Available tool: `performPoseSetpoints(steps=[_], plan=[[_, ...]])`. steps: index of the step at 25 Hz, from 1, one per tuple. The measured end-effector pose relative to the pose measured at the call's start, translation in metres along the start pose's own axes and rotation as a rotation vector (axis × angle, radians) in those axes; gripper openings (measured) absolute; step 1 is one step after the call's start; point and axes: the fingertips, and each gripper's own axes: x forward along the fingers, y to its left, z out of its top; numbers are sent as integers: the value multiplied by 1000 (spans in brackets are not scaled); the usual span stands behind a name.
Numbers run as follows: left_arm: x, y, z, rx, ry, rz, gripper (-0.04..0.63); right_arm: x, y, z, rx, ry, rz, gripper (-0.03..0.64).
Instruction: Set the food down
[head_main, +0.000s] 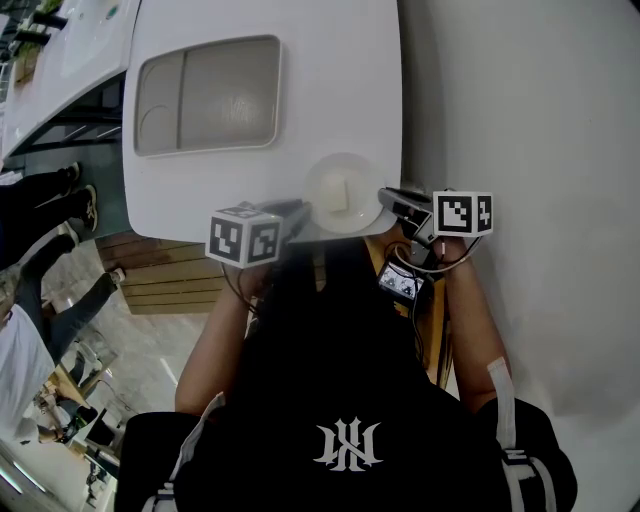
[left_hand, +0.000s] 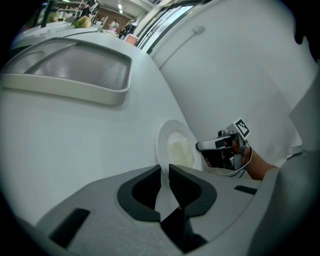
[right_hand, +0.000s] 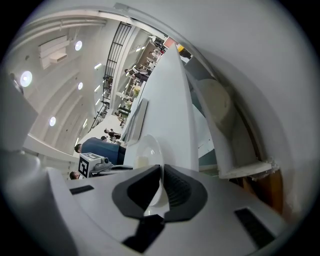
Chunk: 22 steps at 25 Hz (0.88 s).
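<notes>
A tray (head_main: 208, 95) lies on the table (head_main: 340, 80) at the far left, well apart from my tools. My left gripper (head_main: 300, 212) is pinched narrow on the left rim of the plate (head_main: 345, 162). The plate is between my 2 grippers at the table's near edge, partly past it; I cannot tell whether it rests on the top. 1 pale square of food (head_main: 347, 190) lies in its middle. My right gripper (head_main: 388, 200) is clamped narrow on the right rim.
</notes>
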Motion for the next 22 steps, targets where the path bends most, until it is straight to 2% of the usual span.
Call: performPoseSetpoints(steps=[11, 22], plan=[[-15, -11, 3, -15, -23, 2, 46, -10, 19, 8, 20, -19, 35, 20], [-44, -24, 12, 51, -91, 11, 46, -20, 50, 12, -37, -86, 80, 20]])
